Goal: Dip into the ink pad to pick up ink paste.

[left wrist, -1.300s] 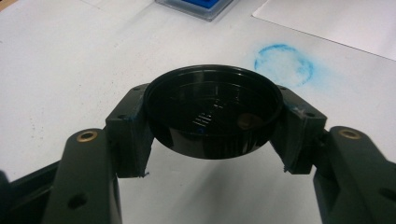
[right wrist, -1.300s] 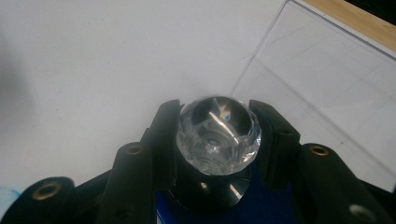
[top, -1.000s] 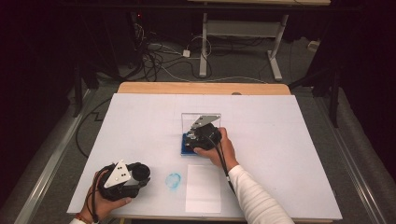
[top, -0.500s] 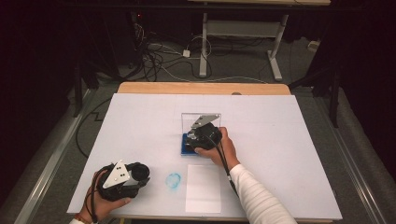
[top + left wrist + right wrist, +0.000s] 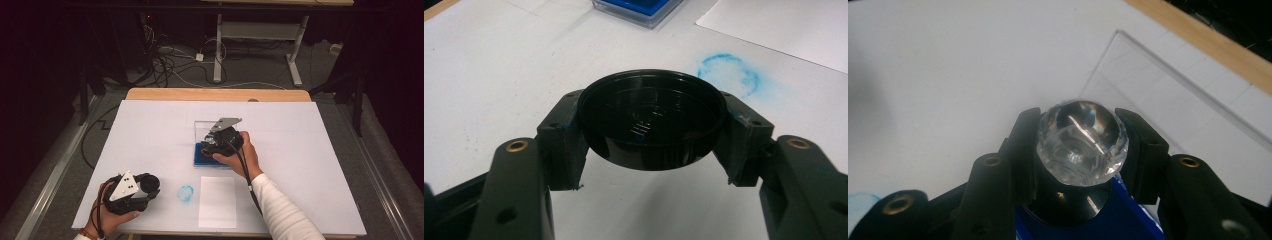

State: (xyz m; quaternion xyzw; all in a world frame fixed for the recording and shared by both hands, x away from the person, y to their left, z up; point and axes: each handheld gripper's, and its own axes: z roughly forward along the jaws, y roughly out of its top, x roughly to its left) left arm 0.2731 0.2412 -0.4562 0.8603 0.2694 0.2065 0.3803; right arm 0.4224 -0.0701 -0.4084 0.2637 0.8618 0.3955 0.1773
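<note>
My right gripper [image 5: 1082, 150] is shut on a stamp by its clear faceted knob [image 5: 1082, 142]. The stamp's black base sits down on a blue ink pad [image 5: 1130, 217]. From the high view this gripper [image 5: 216, 143] stands over the ink pad [image 5: 201, 159] at the table's middle, with the pad's clear lid [image 5: 204, 128] open behind it. My left gripper [image 5: 651, 135] is shut on a round black cap [image 5: 651, 120], held hollow side up just above the table. It [image 5: 149, 186] is near the front left edge.
A blue ring-shaped ink mark [image 5: 185, 193] stains the white table cover [image 5: 150, 125] between the hands. A white sheet of paper [image 5: 218, 200] lies at the front centre. The table's wooden edge [image 5: 215, 94] runs along the far side.
</note>
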